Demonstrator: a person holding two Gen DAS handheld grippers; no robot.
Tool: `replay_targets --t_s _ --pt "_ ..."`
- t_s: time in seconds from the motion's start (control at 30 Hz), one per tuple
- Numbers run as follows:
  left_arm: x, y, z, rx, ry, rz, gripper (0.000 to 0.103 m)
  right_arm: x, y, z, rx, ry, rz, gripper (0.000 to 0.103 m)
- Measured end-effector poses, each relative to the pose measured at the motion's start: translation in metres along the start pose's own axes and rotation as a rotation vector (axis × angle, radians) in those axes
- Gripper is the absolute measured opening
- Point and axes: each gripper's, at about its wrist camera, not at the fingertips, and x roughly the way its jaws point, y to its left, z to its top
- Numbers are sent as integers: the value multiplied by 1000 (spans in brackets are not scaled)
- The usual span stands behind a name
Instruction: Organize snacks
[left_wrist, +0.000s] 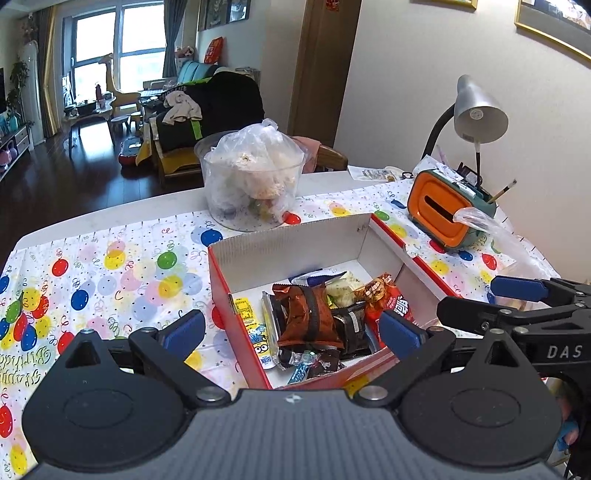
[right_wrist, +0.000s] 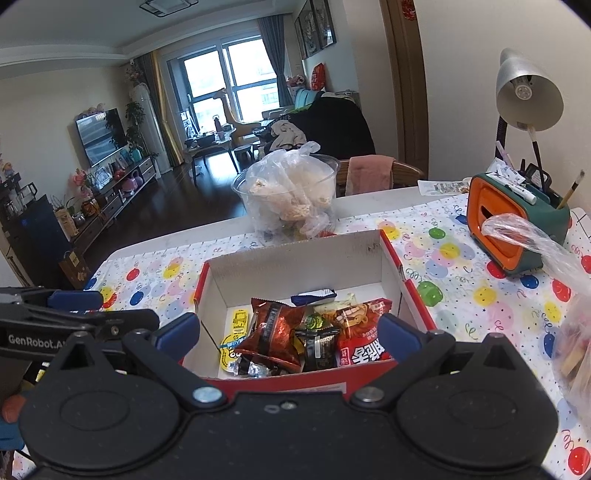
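Both grippers hover over the near side of the red cardboard box with white inside (left_wrist: 295, 243) (right_wrist: 295, 258), which stands on the balloon-print tablecloth (left_wrist: 122, 266) (right_wrist: 461, 280) covering the white table. Left gripper (left_wrist: 293, 328): blue-padded fingers spread wide apart, nothing between them, held above the box's near left corner. Right gripper (right_wrist: 288, 330): fingers likewise apart and empty, above the box's near wall; it also shows at the right edge of the left wrist view (left_wrist: 517, 302), just beside the left one. Box contents, piled toward the near wall: brown foil snack packet (left_wrist: 308, 314) (right_wrist: 275, 328), red noodle-style packet with white lettering (left_wrist: 391, 299) (right_wrist: 362, 332), small black wrapper (left_wrist: 351, 325) (right_wrist: 317, 343), yellow cartoon-print sachet (left_wrist: 258, 332) (right_wrist: 232, 332), blue-and-white wrapper (left_wrist: 314, 277) (right_wrist: 314, 295) toward the far wall. Past the box's far wall: clear round plastic tub holding a bag of pale puffed snacks (left_wrist: 251, 177) (right_wrist: 291, 199). Far right corner of the table: orange-and-green desk organiser (left_wrist: 447, 206) (right_wrist: 509, 229) with pens, silver gooseneck lamp (left_wrist: 476, 110) (right_wrist: 528, 92) behind it. Clear plastic bag (right_wrist: 569, 295) at the table's right edge; contents unclear.
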Motion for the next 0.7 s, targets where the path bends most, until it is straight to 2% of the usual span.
replay_targets --t_s 0.7 --pt "-7 -1 2 -1 -32 -6 101 -1 1 0 -4 -2 7 103"
